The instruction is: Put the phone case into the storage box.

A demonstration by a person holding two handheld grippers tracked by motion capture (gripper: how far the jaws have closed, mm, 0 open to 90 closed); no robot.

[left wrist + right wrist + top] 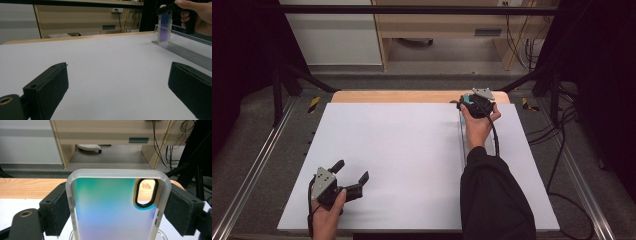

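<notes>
White table (402, 165) carrying a clear rack (462, 145) along its right side; right gripper (472, 104) is clamping the phone case (112, 207) by its edges at the rack's far end, so keep it upright over the slot. Left gripper (352, 176) is resting agape, holding nothing. Right gripper view is giving the iridescent back and camera cutout (146, 193); left gripper view is giving the case standing upright.

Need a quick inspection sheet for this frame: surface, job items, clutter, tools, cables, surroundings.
Surface: white board on a wooden table, bare.
Job's things: iridescent phone case held upright at the far right, over a clear stand.
Clutter: nothing seen.
Tools: right tool shut on the phone case's sides; left tool open, holding nothing, near left.
Cables: one trails from each tool; black cables on the floor, right.
Surroundings: wooden cabinets, dark frame rails.
</notes>
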